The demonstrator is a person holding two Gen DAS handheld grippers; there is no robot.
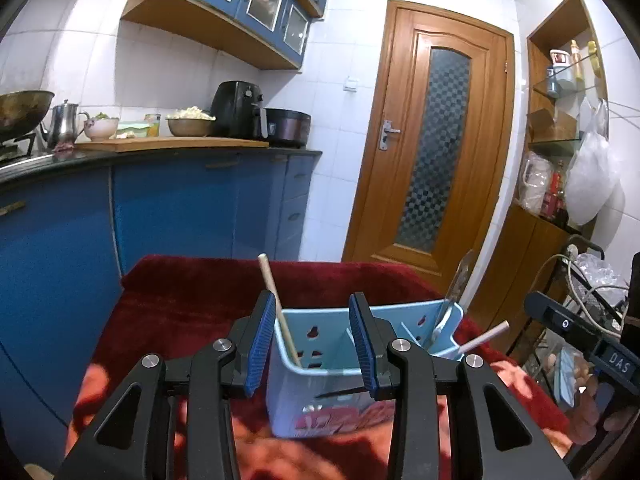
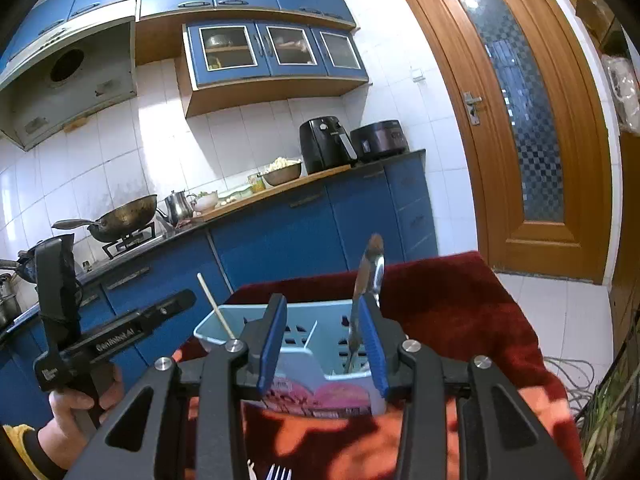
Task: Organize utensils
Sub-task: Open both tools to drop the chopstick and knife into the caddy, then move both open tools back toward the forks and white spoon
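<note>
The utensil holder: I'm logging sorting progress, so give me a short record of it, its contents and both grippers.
holder: light blue utensil holder, upright on the red cloth
left compartment: wooden chopstick, leaning
right compartment: metal utensils, type unclear
outside holder: white straw beside it; fork tines near the right gripper
left gripper: open, empty
right gripper: open, empty
</note>
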